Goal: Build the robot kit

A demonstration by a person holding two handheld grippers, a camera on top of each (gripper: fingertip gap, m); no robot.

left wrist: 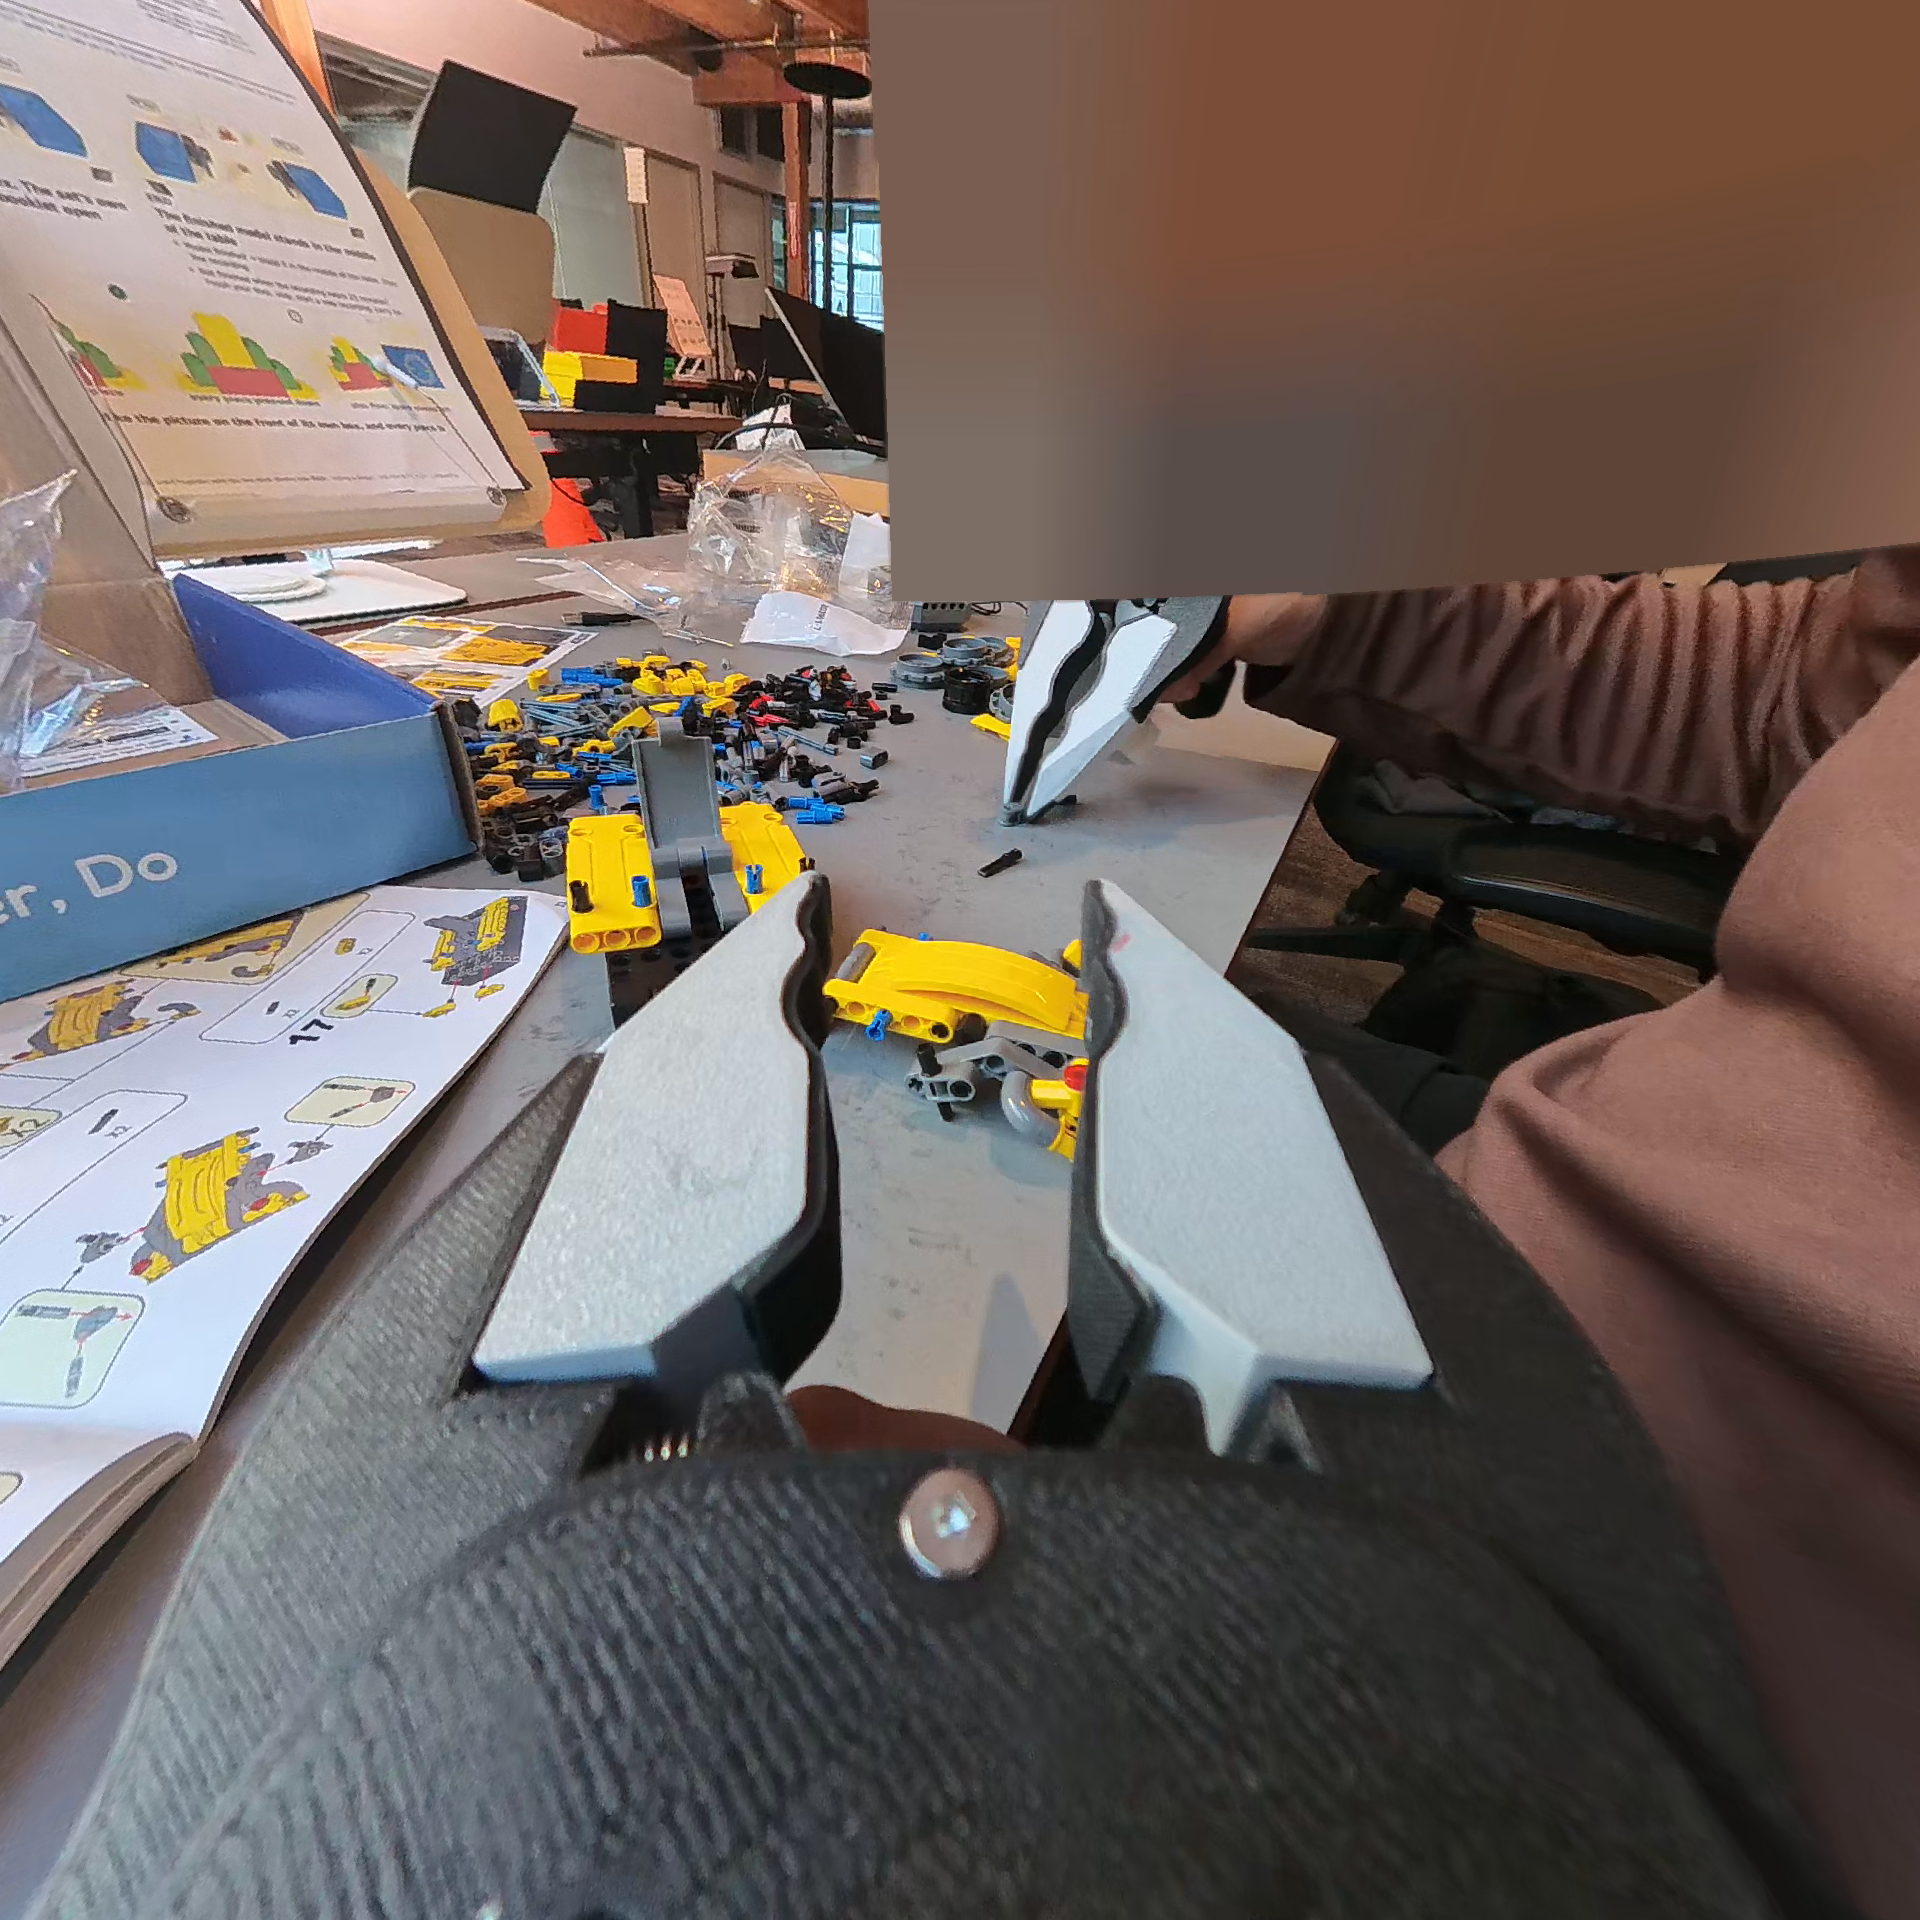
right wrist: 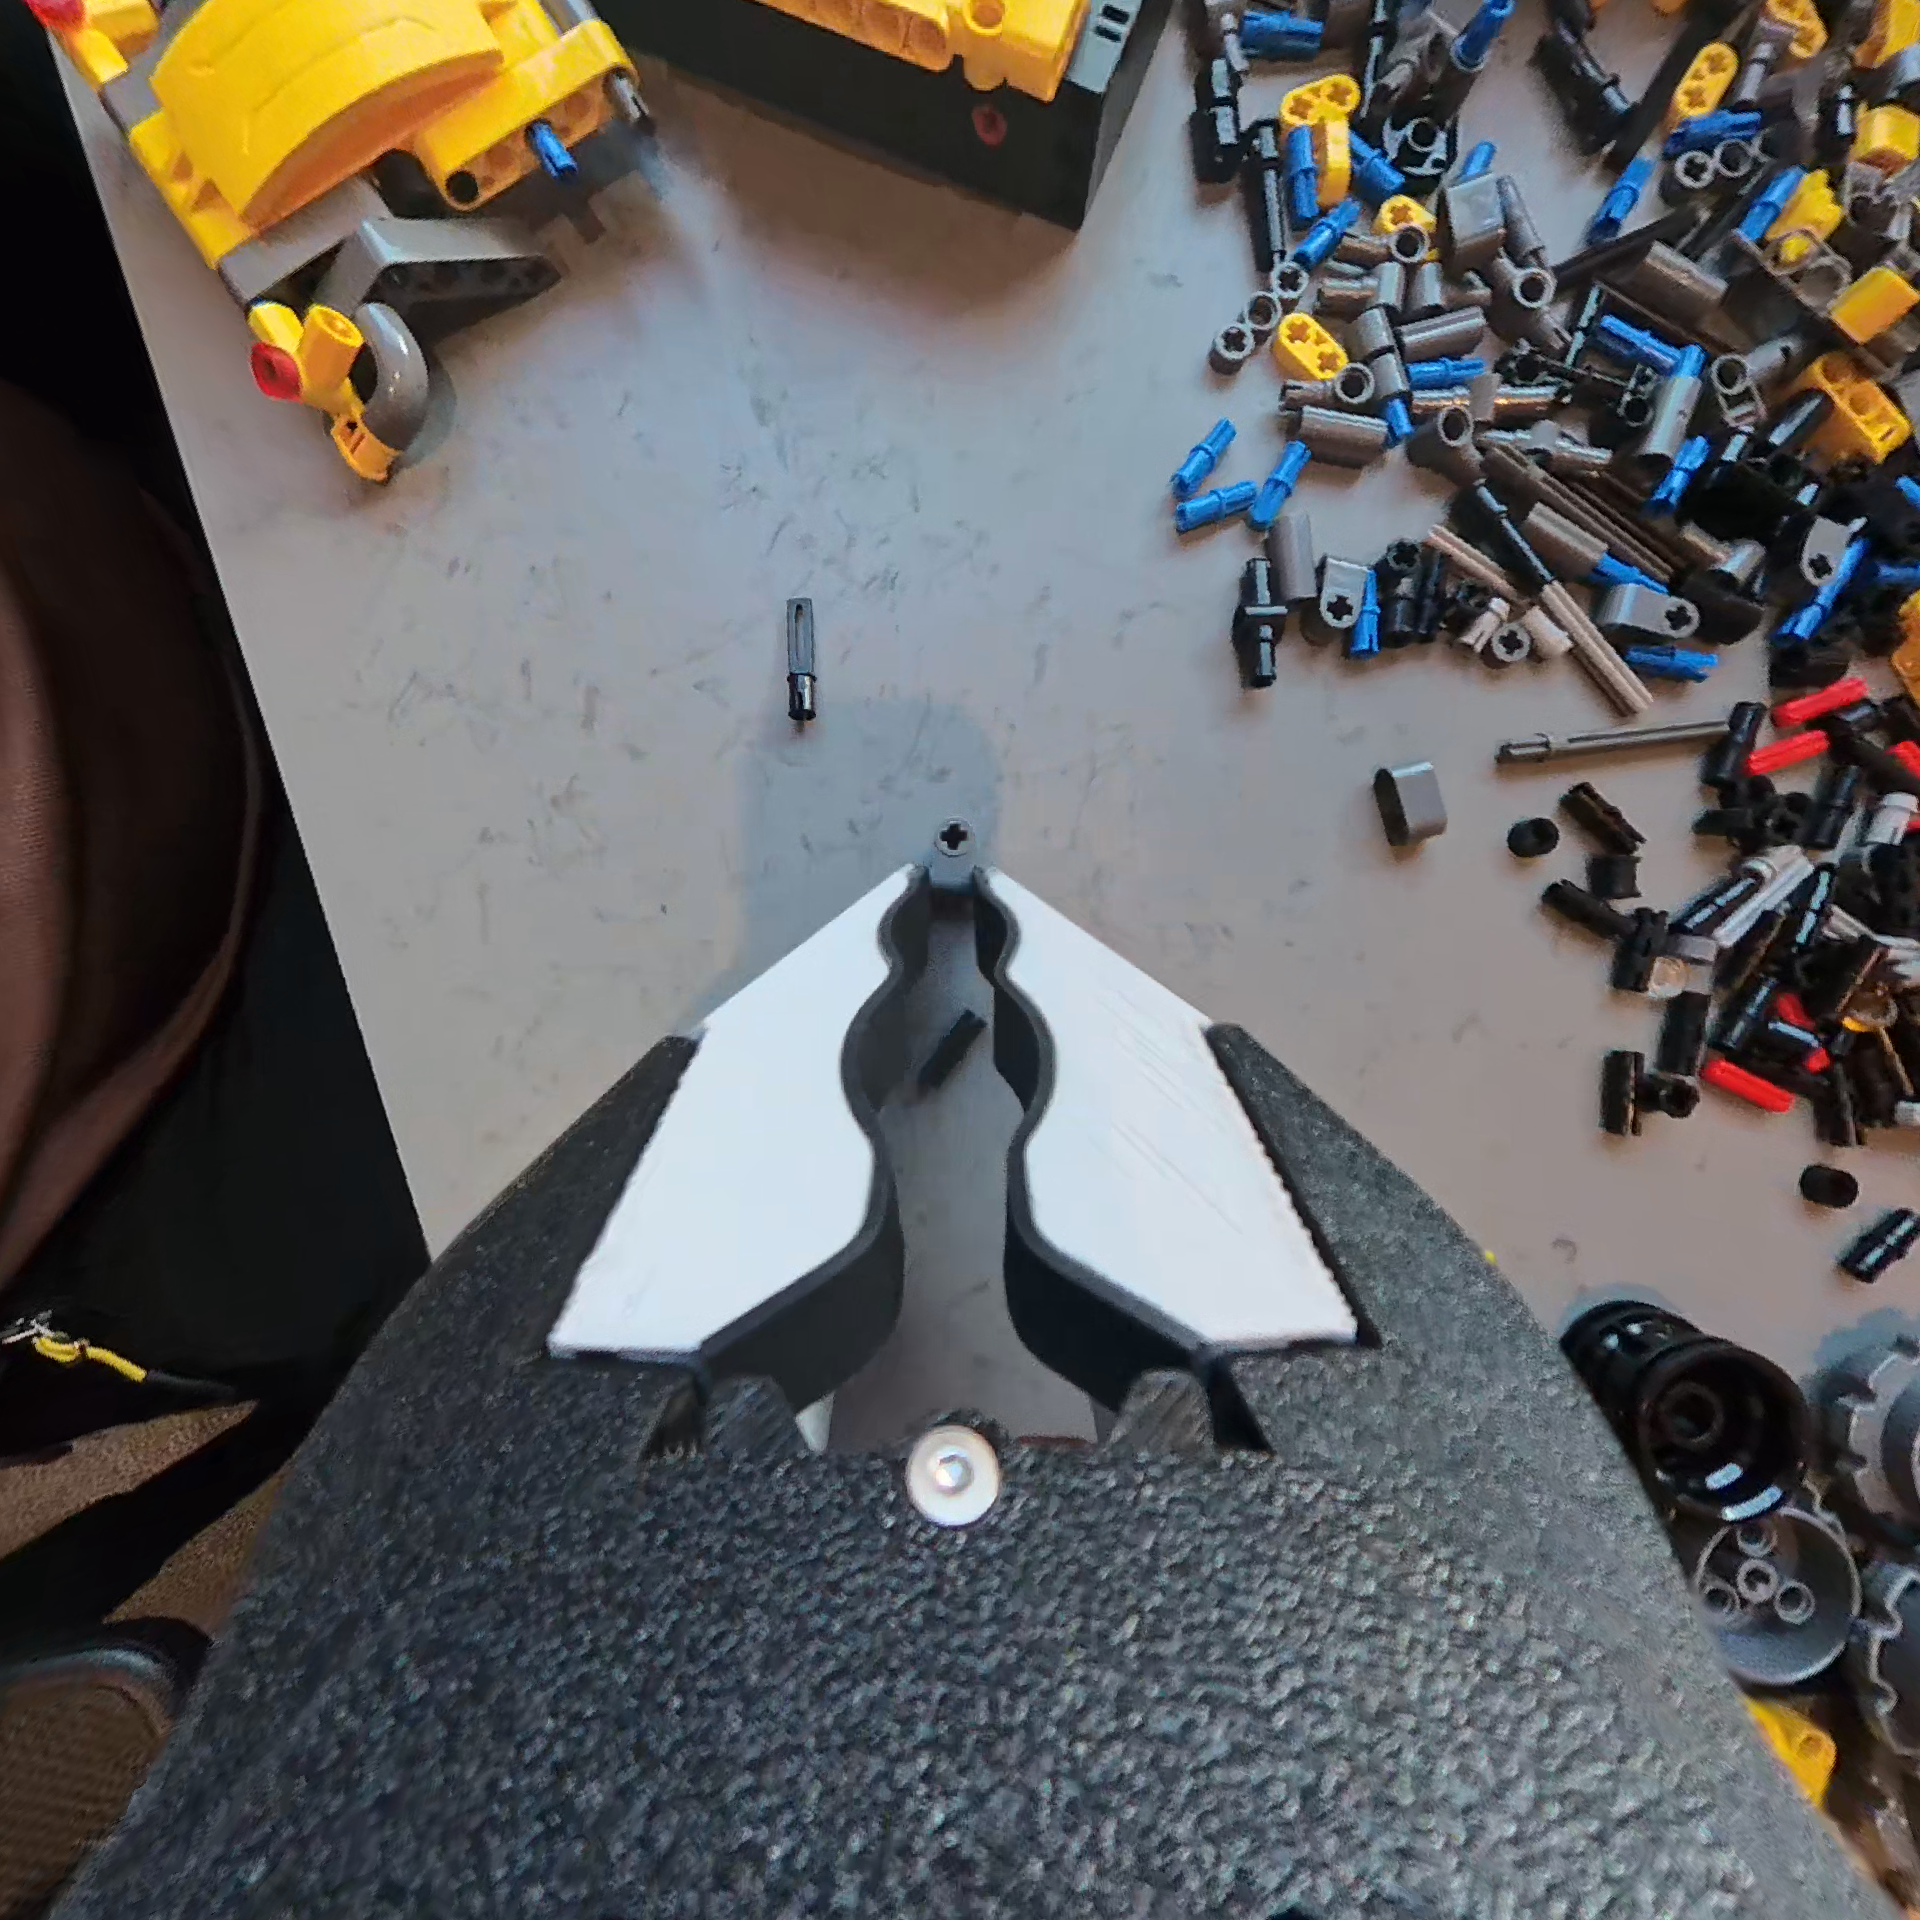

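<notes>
The grey worktop (right wrist: pixel 644 582) filled both views. At the left edge of the left wrist view sat one blue cardboard box (left wrist: pixel 239 800), with one open instruction booklet (left wrist: pixel 208 1122) below it in the lower left and one propped instruction sheet (left wrist: pixel 218 260) in the upper left. One person's sleeve (left wrist: pixel 1704 1195) in a brownish red took up the right side.

Two part-built yellow assemblies lay on the worktop. The larger one (left wrist: pixel 675 862), with a grey ramp piece standing up from it, was at centre frame; the smaller curved one (left wrist: pixel 956 987) lay just beyond the left tool's tips. A heap of small loose pieces (right wrist: pixel 1621 436), blue, black, grey, yellow and red and too many to count, spread across the right half of the right wrist view. A few black and grey wheel parts (right wrist: pixel 1704 1423) sat at its lower right.

The left tool (left wrist: pixel 956 914) stood with its fingers wide apart, holding nothing and hovering low over the worktop.

The right tool (right wrist: pixel 953 883) was nearly closed, pinching one small dark grey connector (right wrist: pixel 954 847) at its very tips, at centre frame and right down at the worktop. One black pin (right wrist: pixel 800 660) lay alone just above and to the left of it. Another dark piece (right wrist: pixel 951 1044) showed between the fingers, too blurred to identify.
</notes>
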